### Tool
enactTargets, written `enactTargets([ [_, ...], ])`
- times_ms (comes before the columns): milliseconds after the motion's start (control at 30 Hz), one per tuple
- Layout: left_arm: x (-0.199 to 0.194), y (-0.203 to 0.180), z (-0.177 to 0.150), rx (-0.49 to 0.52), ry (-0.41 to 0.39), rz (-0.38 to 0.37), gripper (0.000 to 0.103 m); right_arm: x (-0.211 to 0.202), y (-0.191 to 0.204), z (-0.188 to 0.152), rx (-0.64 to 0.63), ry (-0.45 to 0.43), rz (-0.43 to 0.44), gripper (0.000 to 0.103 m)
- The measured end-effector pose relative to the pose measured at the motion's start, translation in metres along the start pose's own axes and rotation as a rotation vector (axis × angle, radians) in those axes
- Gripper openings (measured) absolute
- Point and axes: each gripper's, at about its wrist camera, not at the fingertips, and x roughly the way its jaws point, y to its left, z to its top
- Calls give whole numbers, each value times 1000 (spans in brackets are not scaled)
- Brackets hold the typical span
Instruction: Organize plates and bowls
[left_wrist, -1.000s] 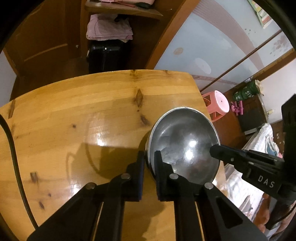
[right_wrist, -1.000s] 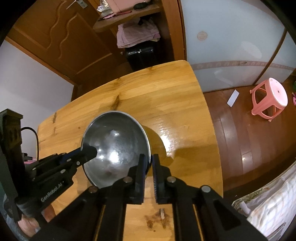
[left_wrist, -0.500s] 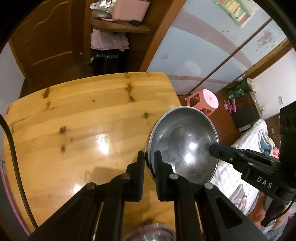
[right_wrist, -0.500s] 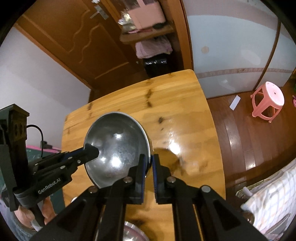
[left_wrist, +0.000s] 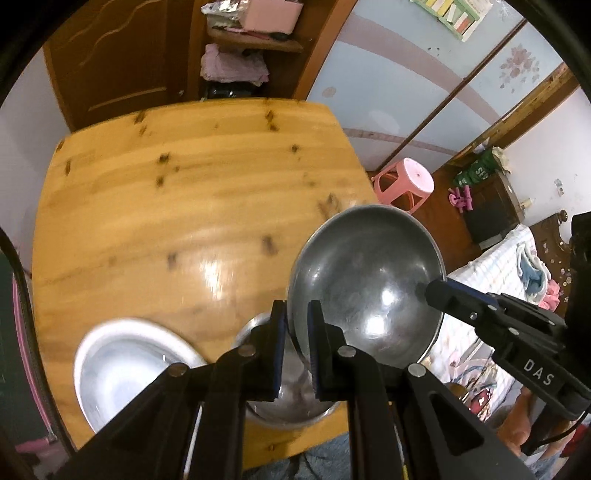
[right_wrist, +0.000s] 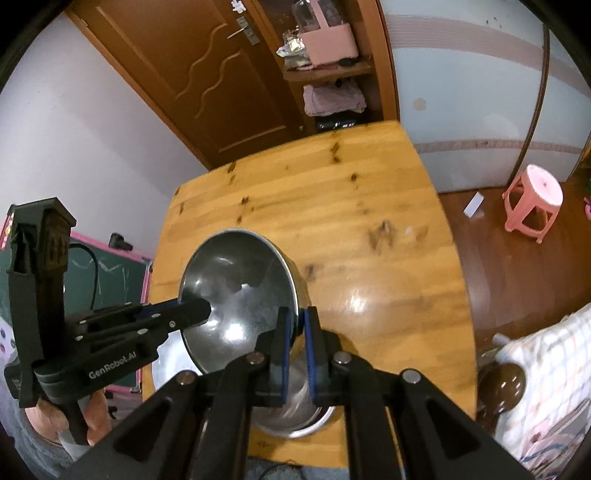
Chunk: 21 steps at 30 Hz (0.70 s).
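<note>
Left wrist view: left gripper (left_wrist: 295, 332) clamped narrow on the near rim of a steel bowl (left_wrist: 364, 280), one finger inside, one outside. Bowl tilted, lifted clear of the desk (left_wrist: 166, 206), filling the frame from centre toward 3 o'clock. Right gripper (left_wrist: 434, 290) reaching in from 4 o'clock, its tip on the bowl's far rim, marked "DAS". Directly under the held bowl, at 6 o'clock, a second bowl (left_wrist: 295, 413) standing on the desk's near edge, mostly hidden by the fingers. At 8 o'clock, a pale basin (left_wrist: 122, 365) on the desk, blurred, just beside the second bowl. Pink stool (left_wrist: 406, 184) on the floor at 2 o'clock, well apart from the desk. Bed (left_wrist: 491, 273) with checked cover at 3 to 4 o'clock.

Right wrist view: right gripper (right_wrist: 297, 341) pinched tight on the bowl (right_wrist: 236, 288) rim at centre, bowl spreading toward 9 o'clock, held above the desk (right_wrist: 351, 206). Left gripper (right_wrist: 201, 308) entering from 8 o'clock, gripping the opposite rim, a hand (right_wrist: 70, 417) on its handle at 7 o'clock. Second bowl (right_wrist: 314, 421) below the fingers at 6 o'clock on the desk's near edge. Basin (right_wrist: 170, 362) showing only as a pale sliver under the left gripper. Stool (right_wrist: 533, 195) at 3 o'clock on the floor. Door (right_wrist: 192, 70) at 11 o'clock behind the desk.
</note>
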Motion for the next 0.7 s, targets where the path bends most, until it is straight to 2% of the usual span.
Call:
enactTargets([
  [133, 22, 10, -37, -14, 27, 8, 8, 19, -1, -38, 3, 31, -7, 7],
  [333, 62, 41, -74, -142, 109, -13, 8, 60, -10, -77, 53, 114, 28, 7],
  [467, 75, 46, -83, -165, 132, -22, 8, 74, -11, -89, 61, 127, 20, 7],
  [700, 82, 34, -79, -107, 110, 24, 9, 84, -14, -91, 48, 129, -11, 7],
])
